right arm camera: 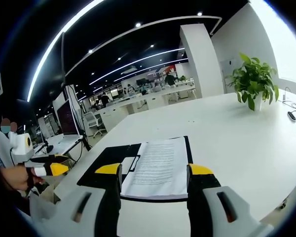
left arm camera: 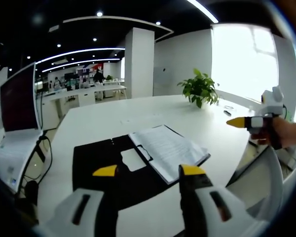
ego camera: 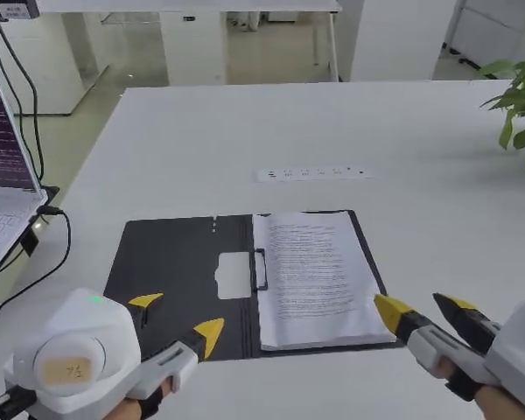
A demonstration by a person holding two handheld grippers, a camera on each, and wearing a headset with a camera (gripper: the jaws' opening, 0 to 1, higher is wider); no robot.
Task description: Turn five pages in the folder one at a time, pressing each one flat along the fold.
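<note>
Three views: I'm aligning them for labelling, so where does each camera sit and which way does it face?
Head view: on the headset, facing down at the folder; left gripper and right gripper show below.
Left gripper view: on the left gripper, facing over the folder toward a plant; own open jaws.
Right gripper view: on the right gripper, facing the folder; own open jaws.
All share the folder.

The white worktop (ego camera: pixel 201 131) was wide. A white power strip (ego camera: pixel 312 173) lay flat on it, near the middle. An open laptop (ego camera: pixel 4 175) sat at the left edge (its screen glowed purple with small writing), and a black cable (ego camera: pixel 69 241) ran from its side. A green leafy plant (ego camera: pixel 523 101) stood at the far right edge.
</note>
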